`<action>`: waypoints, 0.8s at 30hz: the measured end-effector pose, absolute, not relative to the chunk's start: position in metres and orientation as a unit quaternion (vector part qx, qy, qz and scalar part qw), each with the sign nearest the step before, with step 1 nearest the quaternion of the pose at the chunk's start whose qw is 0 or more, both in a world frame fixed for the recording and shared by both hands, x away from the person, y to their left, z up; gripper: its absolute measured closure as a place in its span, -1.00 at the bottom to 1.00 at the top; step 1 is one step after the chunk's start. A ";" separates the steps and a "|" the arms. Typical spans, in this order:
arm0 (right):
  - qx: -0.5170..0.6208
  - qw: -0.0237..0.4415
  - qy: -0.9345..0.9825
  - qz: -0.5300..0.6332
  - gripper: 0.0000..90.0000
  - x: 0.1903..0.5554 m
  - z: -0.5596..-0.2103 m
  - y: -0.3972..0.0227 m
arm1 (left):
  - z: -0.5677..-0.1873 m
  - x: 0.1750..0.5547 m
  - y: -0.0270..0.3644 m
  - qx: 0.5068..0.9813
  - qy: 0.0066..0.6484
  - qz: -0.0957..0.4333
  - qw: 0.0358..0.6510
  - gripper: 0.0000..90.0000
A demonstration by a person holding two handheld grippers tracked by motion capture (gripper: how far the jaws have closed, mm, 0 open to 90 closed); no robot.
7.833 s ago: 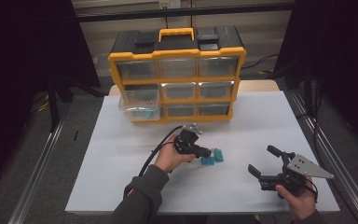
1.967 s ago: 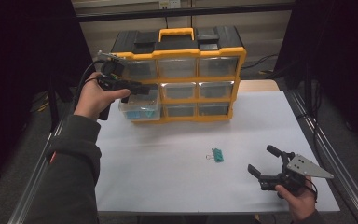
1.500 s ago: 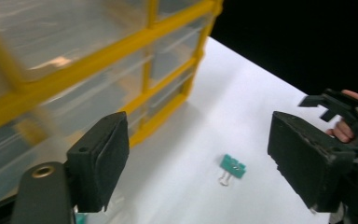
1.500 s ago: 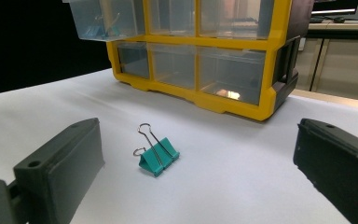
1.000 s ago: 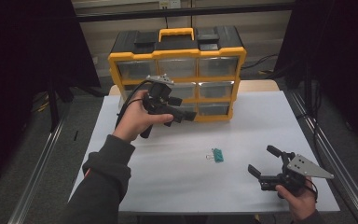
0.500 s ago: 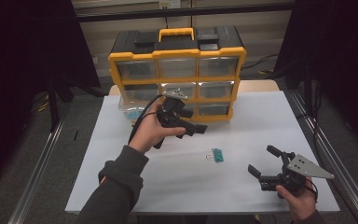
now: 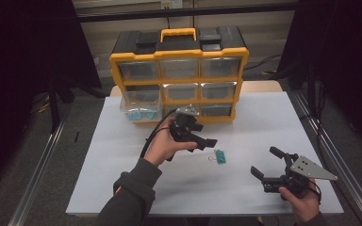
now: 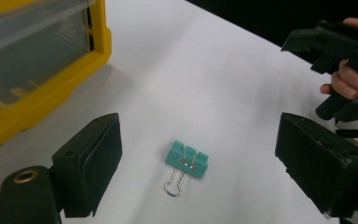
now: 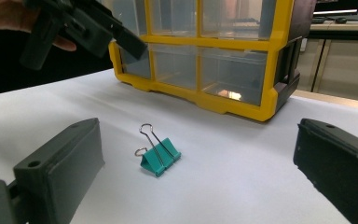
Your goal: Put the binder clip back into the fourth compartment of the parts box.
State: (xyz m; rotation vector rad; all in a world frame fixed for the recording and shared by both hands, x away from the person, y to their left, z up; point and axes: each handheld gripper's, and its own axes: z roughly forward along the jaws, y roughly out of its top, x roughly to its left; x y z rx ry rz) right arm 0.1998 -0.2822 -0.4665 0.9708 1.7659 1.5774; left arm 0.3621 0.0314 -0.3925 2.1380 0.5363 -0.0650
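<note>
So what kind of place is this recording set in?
Probably a lab or workshop recording bench, not a home: a bare white table edged by metal rails, dark curtains around it, and a yellow parts organiser with clear drawers.

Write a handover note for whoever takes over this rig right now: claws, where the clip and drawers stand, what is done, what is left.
Left claw: open, empty, hanging just above the teal binder clip.
Right claw: open, empty, low over the table to the clip's right.
Clip: alone on the white table, wire handles pointing left in the high view.
Yellow drawer cabinet: its left middle drawer is pulled out with teal clips inside.
Done: several clips are in the drawer.
Left, likely: grasp this clip, drop it in, shut the drawer.
</note>
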 end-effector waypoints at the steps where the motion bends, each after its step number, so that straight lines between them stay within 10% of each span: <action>1: 0.363 0.287 0.661 0.591 -0.99 0.200 -0.467 -0.282 | -0.396 0.362 0.030 0.865 0.218 -0.026 0.451 -0.67; 24: 0.366 0.282 0.659 0.593 -0.98 0.199 -0.466 -0.282 | -0.448 0.363 0.004 0.898 0.165 -0.002 0.407 -0.27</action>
